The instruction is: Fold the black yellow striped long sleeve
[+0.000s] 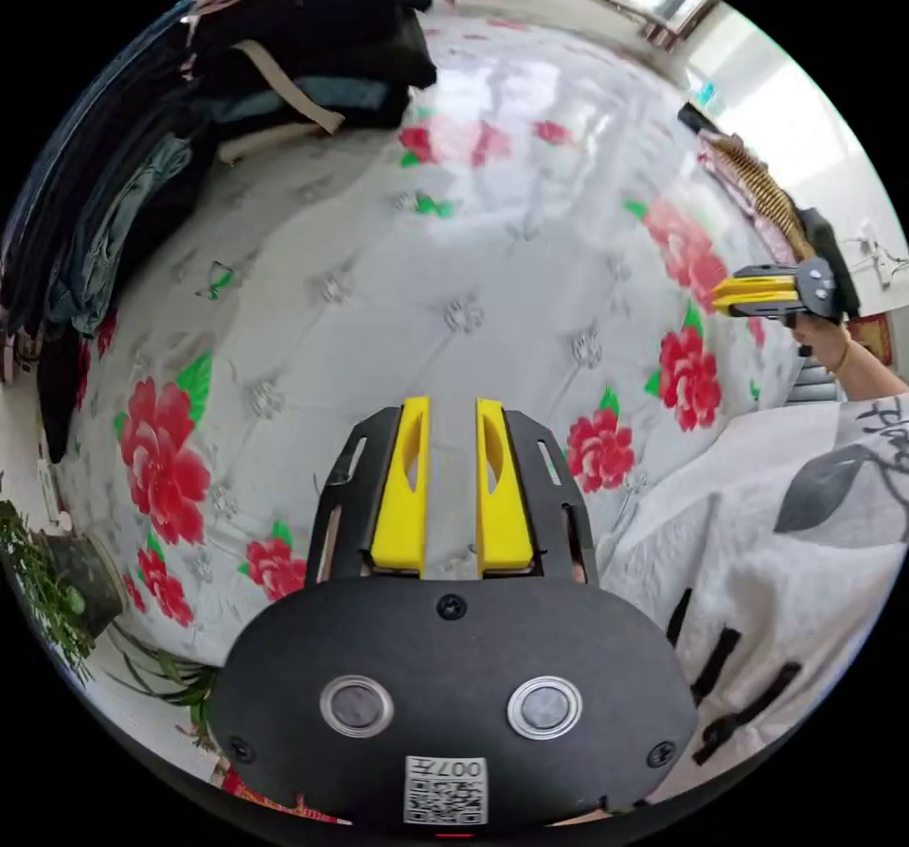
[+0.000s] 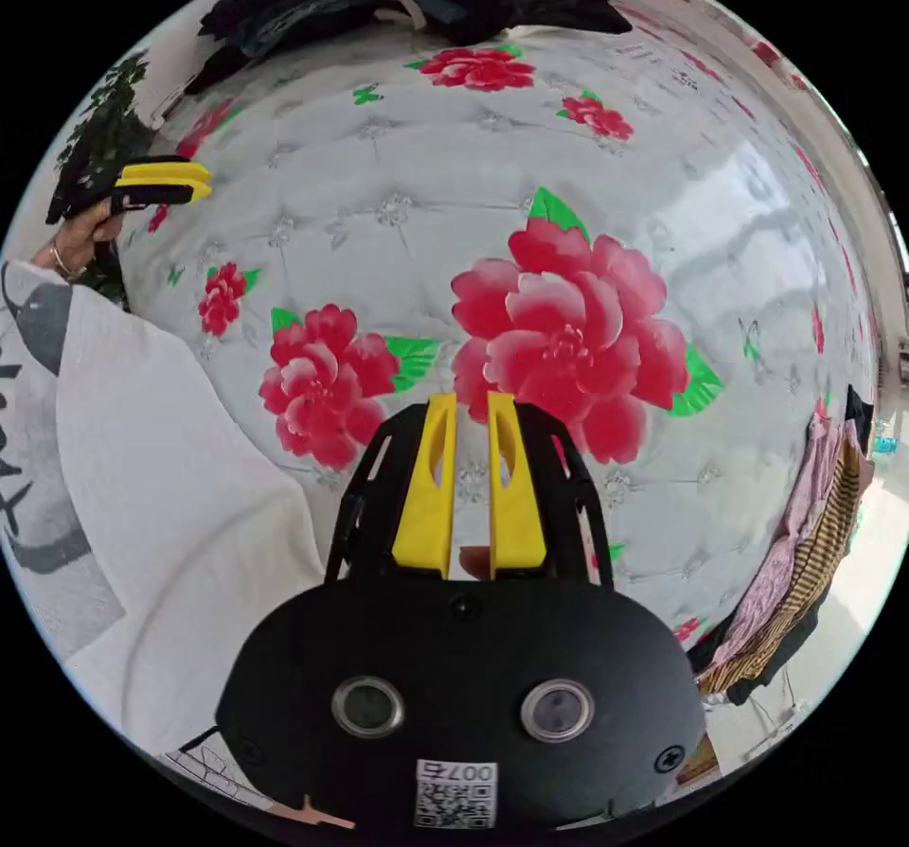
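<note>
On the flowered bed cover (image 1: 454, 251), both left gripper (image 1: 453, 483) and right gripper (image 2: 469, 487) hover narrow and empty, so reaching the striped shirt (image 2: 805, 573) at the edge may snag the pink garment (image 2: 791, 535) beside it.

My jaws are smooth yellow plastic on a matt black housing (image 1: 454, 686). The surface (image 1: 492, 251) below wears glossy, tufted, flower-printed sheeting; the striped garment (image 2: 805, 582) at its edge is soft cloth.

Both views over flowered bedspread (image 1: 454, 251)
</note>
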The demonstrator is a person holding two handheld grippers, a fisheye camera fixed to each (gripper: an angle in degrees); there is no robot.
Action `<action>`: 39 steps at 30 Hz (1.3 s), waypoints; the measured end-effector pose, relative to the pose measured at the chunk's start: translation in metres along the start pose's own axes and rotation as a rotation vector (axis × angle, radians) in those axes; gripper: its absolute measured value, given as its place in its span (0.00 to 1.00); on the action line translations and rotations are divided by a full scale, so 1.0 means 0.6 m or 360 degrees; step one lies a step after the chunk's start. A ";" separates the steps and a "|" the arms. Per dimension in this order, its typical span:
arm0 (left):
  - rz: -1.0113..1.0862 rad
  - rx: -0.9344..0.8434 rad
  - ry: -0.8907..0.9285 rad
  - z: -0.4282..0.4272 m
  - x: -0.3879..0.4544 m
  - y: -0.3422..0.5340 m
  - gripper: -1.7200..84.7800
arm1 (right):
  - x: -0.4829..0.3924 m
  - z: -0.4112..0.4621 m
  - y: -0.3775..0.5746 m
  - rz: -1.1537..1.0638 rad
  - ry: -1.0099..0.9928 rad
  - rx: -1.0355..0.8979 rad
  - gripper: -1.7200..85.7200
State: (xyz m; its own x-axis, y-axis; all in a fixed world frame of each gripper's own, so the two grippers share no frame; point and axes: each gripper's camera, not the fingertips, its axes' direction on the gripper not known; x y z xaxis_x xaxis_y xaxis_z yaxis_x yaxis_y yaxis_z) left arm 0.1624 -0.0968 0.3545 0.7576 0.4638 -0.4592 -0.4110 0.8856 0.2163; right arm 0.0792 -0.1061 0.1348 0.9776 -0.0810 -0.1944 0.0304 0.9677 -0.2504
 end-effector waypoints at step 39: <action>-0.0075 -0.0752 -0.0304 0.285 0.210 -0.257 0.07 | 1.084 -0.232 0.828 0.2437 0.0380 0.0751 0.05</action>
State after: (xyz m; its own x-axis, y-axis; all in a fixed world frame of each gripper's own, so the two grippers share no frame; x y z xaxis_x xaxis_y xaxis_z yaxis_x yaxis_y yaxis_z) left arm 0.4081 -0.1706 0.4106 0.8421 0.4588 -0.2836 -0.5248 0.8183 -0.2345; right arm 0.7013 0.2887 -0.2479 0.0988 0.9877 -0.1211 -0.7885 0.1519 0.5960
